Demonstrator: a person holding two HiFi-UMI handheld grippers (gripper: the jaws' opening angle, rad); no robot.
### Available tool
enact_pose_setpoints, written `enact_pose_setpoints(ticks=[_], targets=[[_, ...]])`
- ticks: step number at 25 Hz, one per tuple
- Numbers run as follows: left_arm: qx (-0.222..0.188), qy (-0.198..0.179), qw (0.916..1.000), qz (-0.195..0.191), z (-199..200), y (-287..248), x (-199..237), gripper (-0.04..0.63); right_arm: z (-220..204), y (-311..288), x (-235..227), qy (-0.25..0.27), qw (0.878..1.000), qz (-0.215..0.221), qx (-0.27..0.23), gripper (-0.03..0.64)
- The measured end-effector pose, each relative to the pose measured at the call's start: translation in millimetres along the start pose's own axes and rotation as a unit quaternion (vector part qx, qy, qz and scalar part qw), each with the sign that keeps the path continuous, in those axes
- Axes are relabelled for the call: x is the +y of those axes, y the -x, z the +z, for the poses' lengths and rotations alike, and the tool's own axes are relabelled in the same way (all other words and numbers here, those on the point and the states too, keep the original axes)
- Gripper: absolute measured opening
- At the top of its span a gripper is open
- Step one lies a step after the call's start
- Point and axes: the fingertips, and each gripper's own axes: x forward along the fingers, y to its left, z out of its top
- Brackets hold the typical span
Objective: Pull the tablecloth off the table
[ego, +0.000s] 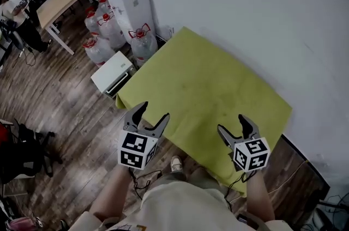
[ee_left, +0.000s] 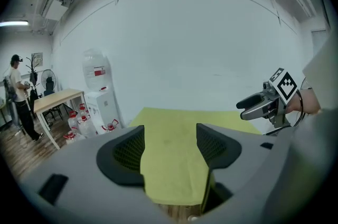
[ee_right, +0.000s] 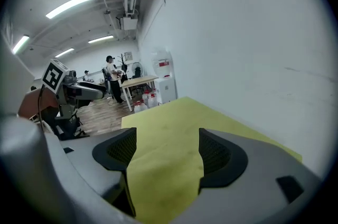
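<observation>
Tablecloth, one, lies spread; left hand-held gripper and right hand-held gripper gape empty.

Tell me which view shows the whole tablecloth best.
The head view: the yellow-green tablecloth lies flat with nearly its whole outline in sight. The left gripper view and right gripper view each show only a low, foreshortened stretch of it beyond open jaws.
</observation>
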Motion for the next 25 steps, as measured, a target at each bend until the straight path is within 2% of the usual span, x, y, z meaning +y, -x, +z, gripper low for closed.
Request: enact_pose_setpoints(ticks=[9,15,19,25], targets=[[0.061,0.022,0.9979,-0.003,-36.4,-66.2,5.8,0.305,-32.1,-48.0,-51.1,-0.020,0.998,-0.006,0.052,0.368],[0.096,0.027,0.9950,-0.005,-65.9,-106.4,0.8,0.305,-53.6,-69.3,-87.9,-0.046,0.997,-0.029,0.055,0.374],[0.105,0.025,0.9941,-0.001,-87.0,-129.4,-1.8,0.305,-75.0,-86.0,-105.6,-0.049,0.995,-0.034,0.073,0.383],[0.149,0.025,0.9884,-0.009,-126.7,-169.4,-30.0,0.305,-122.4,-98.0,-136.3,-0.062,0.991,-0.043,0.114,0.394]])
